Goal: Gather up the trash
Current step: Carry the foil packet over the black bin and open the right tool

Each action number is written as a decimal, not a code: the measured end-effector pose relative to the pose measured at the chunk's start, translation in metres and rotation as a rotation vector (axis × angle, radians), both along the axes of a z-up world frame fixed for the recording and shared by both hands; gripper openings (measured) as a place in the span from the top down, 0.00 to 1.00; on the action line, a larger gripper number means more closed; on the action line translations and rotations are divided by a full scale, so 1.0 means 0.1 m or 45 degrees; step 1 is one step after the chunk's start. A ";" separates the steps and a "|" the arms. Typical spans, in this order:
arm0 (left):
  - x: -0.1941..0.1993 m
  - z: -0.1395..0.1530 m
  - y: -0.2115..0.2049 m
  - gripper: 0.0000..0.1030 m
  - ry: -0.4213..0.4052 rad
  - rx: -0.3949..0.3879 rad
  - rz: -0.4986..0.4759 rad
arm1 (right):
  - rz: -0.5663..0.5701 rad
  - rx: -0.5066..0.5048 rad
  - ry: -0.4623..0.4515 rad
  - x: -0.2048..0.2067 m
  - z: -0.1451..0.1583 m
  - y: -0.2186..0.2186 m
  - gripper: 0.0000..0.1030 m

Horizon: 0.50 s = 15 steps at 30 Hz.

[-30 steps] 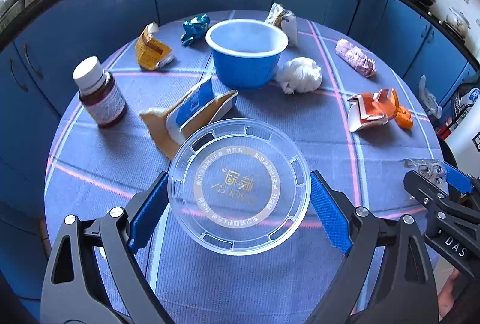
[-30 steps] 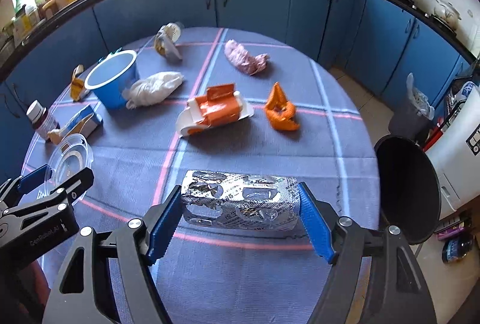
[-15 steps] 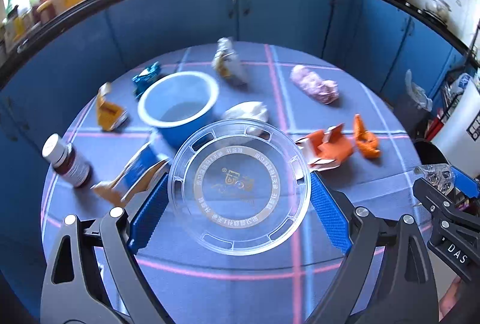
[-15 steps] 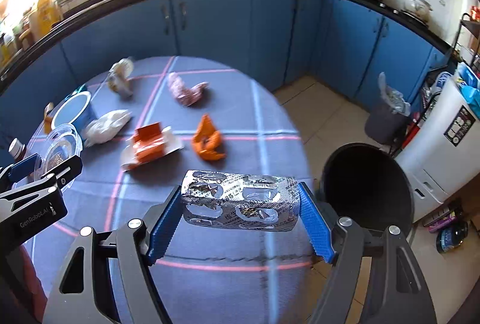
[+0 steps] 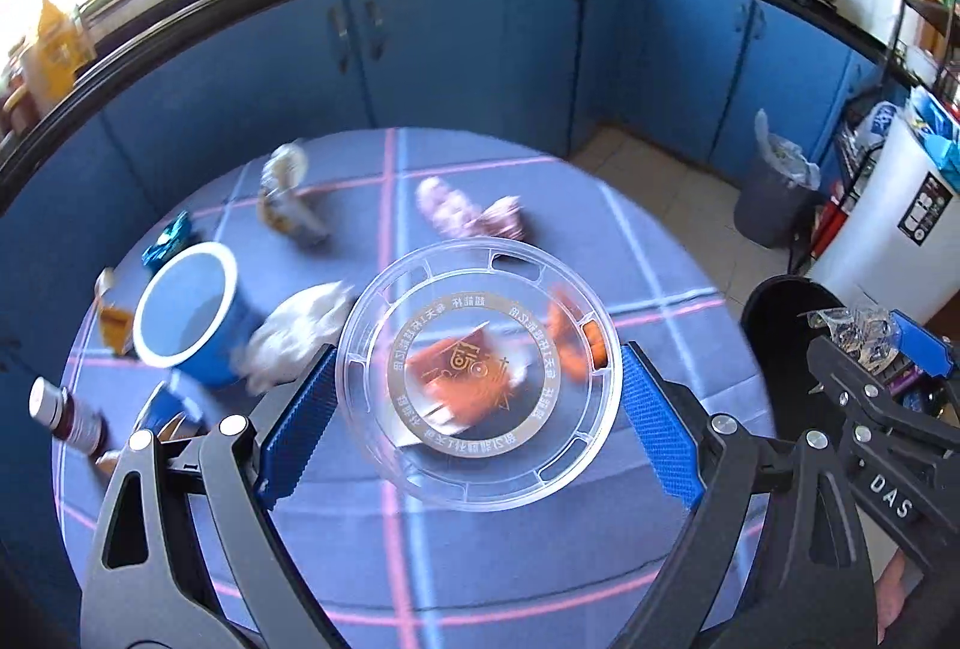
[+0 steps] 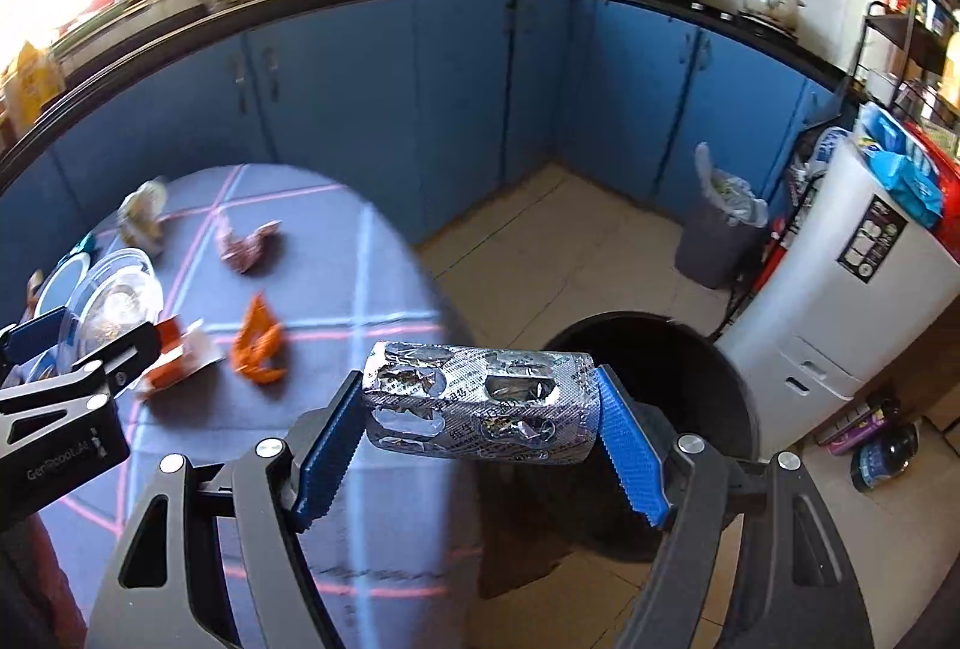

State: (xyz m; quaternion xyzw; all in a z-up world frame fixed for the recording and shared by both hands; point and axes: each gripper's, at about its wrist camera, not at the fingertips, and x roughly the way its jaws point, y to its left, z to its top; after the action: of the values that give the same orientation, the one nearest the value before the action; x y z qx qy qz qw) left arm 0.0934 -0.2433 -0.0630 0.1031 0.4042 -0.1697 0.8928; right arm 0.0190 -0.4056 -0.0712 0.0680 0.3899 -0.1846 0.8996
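- The clear plastic lid [image 5: 477,376] is clamped by its rim between the blue pads of the left tool [image 5: 477,409], held flat-on to the camera above the desk [image 5: 480,559].
- The crumpled silver blister pack [image 6: 480,403] is gripped at both ends by the right tool [image 6: 480,445], off the desk's edge, with the open black trash bin [image 6: 672,367] just beyond it and to its right.
- Seen through and past the lid lie an orange carton [image 5: 462,379] and an orange wrapper [image 5: 567,337], both blurred.
- Ahead and left of the left tool stand a blue cup [image 5: 186,316] and a white crumpled wad [image 5: 300,331] touching it; a brown bottle [image 5: 66,418] lies further left.
- Further ahead rest a pinkish wrapper [image 5: 468,217] and what looks like a crushed foil packet [image 5: 288,205], too smeared to be sure.
- Far right of both tools, a grey lined bin [image 6: 720,241] stands on the floor by the blue cabinets [image 6: 360,108].
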 end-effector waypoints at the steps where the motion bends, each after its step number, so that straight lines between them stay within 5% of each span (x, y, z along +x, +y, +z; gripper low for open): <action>1: 0.00 0.01 -0.08 0.14 -0.003 0.001 -0.012 | -0.018 -0.001 -0.004 0.00 0.01 -0.08 0.30; 13: 0.07 0.06 -0.85 0.14 -0.018 0.004 -0.140 | -0.161 0.010 0.005 -0.02 -0.01 -0.86 0.28; 15: 0.09 0.06 -0.96 0.14 -0.014 0.007 -0.155 | -0.174 0.022 0.018 -0.03 -0.04 -0.95 0.15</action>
State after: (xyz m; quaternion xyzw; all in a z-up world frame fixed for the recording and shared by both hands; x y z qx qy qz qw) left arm 0.1025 -0.3396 -0.0566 0.1311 0.3927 -0.2221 0.8828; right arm 0.0163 -0.5009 -0.0752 0.1009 0.3921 -0.2427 0.8816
